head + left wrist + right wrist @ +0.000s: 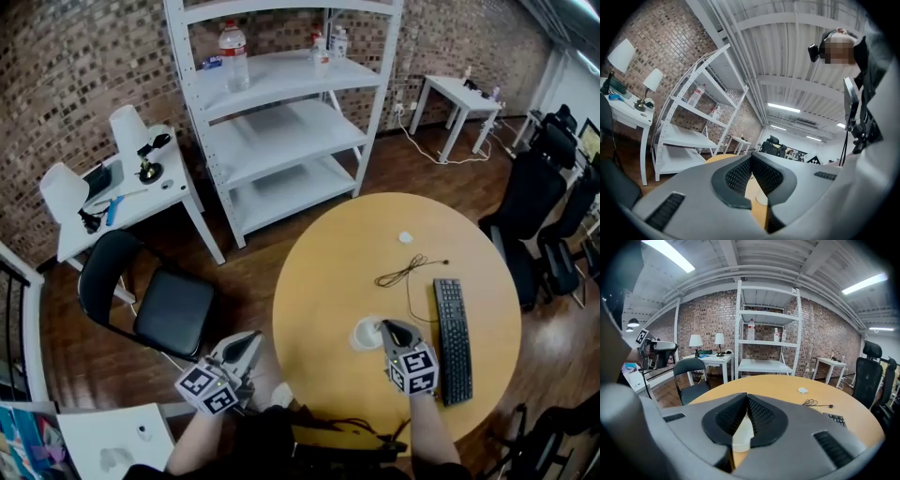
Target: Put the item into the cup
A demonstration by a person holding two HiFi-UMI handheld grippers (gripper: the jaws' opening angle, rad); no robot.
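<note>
A white cup (pixel 364 335) stands upright on the round wooden table (pixel 356 244), near its front edge. My right gripper (pixel 384 326) is shut, its tips right at the cup's right rim; I cannot tell whether they touch it. In the right gripper view the cup (pixel 741 436) shows just below the closed jaws of the right gripper (pixel 747 397). A small white item (pixel 405 237) lies farther back on the table, also seen as the item (pixel 802 390). My left gripper (pixel 252 338) is shut and empty, off the table's left edge; the left gripper (pixel 751 158) looks toward the table.
A black keyboard (pixel 453 339) lies right of the cup, with a black cable (pixel 407 272) behind it. A black chair (pixel 155 300) stands left of the table, a white shelf unit (pixel 281 112) behind. Office chairs (pixel 544 206) stand at the right.
</note>
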